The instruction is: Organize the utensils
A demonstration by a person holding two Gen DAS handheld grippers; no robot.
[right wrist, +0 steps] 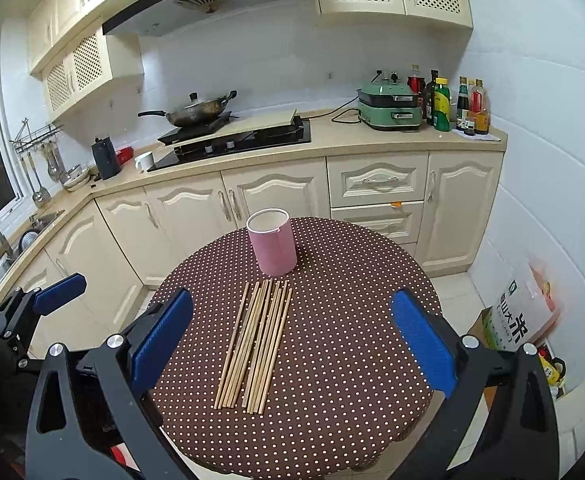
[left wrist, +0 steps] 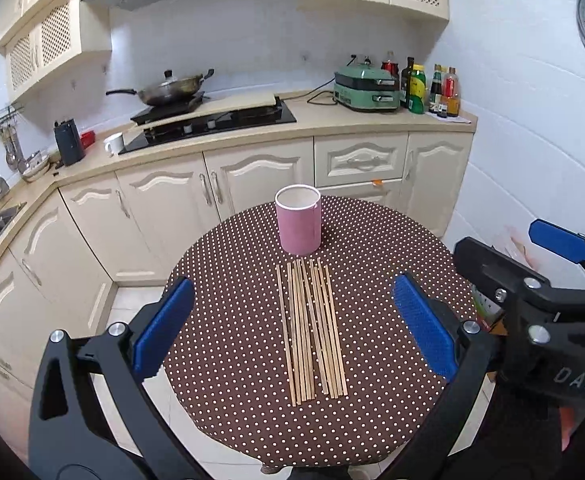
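Several wooden chopsticks (left wrist: pixel 312 330) (right wrist: pixel 254 344) lie side by side in a row on the round table with the brown polka-dot cloth (left wrist: pixel 372 280) (right wrist: pixel 352 340). Just beyond their far ends stands an upright pink cylindrical holder (left wrist: pixel 297 224) (right wrist: pixel 272 242), open at the top. My left gripper (left wrist: pixel 292 328) hovers wide open above the table's near half, its blue pads on either side of the chopsticks, holding nothing. My right gripper (right wrist: pixel 292 344) is likewise wide open and empty, a bit right of the chopsticks. The right gripper also shows at the right edge of the left wrist view (left wrist: pixel 548 264).
A kitchen counter (right wrist: pixel 332 136) with a gas hob, wok (right wrist: pixel 196 114), green appliance (right wrist: pixel 390 110) and bottles runs behind the table. A sink (right wrist: pixel 32 224) is at the left. A rice bag (right wrist: pixel 520 316) and a box stand on the floor at the right.
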